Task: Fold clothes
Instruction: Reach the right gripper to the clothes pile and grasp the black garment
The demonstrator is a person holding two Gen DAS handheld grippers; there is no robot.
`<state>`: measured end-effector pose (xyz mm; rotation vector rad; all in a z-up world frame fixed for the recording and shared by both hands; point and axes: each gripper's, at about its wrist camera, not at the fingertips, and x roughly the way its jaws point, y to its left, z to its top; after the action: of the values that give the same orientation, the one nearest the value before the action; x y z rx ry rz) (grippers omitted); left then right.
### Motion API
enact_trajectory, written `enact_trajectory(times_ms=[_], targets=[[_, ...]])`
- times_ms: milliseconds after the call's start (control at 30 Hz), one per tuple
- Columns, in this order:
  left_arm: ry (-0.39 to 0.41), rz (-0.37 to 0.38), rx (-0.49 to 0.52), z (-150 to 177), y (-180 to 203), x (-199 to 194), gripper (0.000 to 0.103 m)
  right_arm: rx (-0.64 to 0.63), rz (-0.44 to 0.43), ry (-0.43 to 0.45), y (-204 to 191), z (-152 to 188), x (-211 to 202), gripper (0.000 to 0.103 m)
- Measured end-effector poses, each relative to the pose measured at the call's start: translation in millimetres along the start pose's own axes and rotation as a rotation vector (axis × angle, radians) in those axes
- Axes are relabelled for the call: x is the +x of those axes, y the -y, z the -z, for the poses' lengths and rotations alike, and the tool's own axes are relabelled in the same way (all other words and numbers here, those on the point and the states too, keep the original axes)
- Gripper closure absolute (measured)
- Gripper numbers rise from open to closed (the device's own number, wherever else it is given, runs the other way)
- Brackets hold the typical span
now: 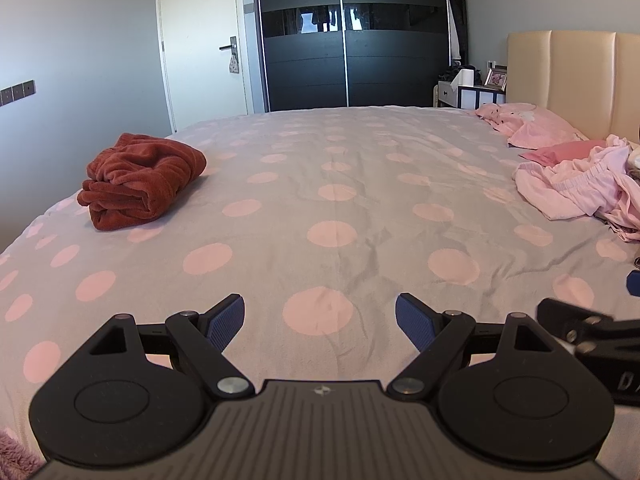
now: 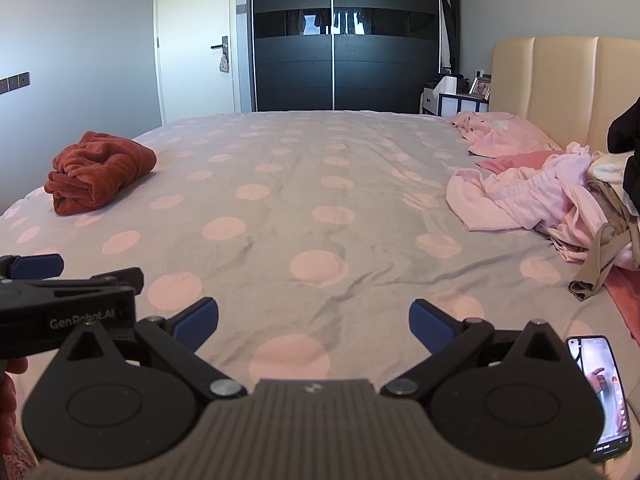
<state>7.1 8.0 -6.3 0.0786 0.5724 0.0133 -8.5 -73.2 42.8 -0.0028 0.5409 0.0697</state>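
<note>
The pink clothes pile (image 2: pixel 532 204) lies loose on the bed (image 2: pixel 300 208), just in front of the headboard (image 2: pixel 560 88), well apart from my grippers. I judge it soft, light and floppy; I'd pinch the gathered waistband (image 2: pixel 536 184), since thin fabric will slip and drape. The red towel bundle (image 1: pixel 140 180) sits far from the headboard, already rolled. My left gripper (image 1: pixel 319 322) and right gripper (image 2: pixel 313 322) are both spread wide, gripping nothing. Only the right view shows a lit phone (image 2: pixel 600 396) and a tan garment (image 2: pixel 600 256) beside the pile.
</note>
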Motion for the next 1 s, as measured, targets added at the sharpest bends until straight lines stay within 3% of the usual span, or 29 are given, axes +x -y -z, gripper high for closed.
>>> enact_trajectory(times_ms=[367,700,1000], targets=[[-0.036,-0.008,-0.023,-19.7,-4.0,19.0,0.020,0.023,0.132,-0.021,100.9,-45.3,9.0,0.002],[-0.053,-0.003,0.019,-22.8,9.4,44.7,0.020,0.027,0.426,-0.009,263.3,-90.3,-5.9,0.007],[-0.084,-0.017,0.052,-19.8,20.1,68.5,0.020,0.000,0.597,-0.036,350.2,-106.3,-3.5,0.017]])
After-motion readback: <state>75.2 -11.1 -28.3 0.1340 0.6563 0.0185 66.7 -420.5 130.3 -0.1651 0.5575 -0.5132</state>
